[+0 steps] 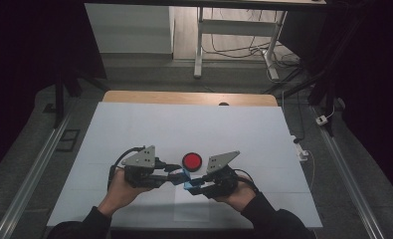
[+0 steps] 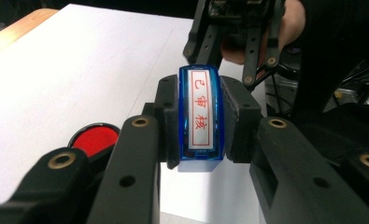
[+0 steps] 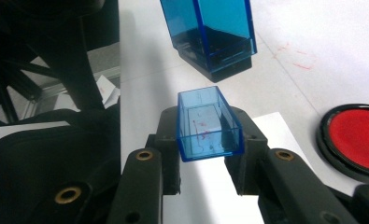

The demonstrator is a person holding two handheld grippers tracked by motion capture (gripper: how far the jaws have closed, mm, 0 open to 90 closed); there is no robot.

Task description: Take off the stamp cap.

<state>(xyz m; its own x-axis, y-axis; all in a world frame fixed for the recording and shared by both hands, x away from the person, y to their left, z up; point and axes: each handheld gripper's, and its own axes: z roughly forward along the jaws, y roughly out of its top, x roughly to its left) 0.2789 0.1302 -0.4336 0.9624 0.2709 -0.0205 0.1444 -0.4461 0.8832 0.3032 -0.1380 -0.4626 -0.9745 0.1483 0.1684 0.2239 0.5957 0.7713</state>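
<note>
Stamp (image 2: 201, 119), blue with a white label (red characters on it), sits clamped between the left gripper's (image 2: 200, 122) jaws, just beside the red ink pad (image 1: 192, 161). Right gripper (image 3: 209, 128) pinches its clear blue cap (image 3: 209, 124), near that pad, above the white table (image 1: 149, 129).

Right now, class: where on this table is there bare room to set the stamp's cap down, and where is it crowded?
Free: the white sheet beyond the red ink pad, and both side stretches. Crowded: near edge, where left gripper, right gripper, blue stamp and cap meet.
</note>
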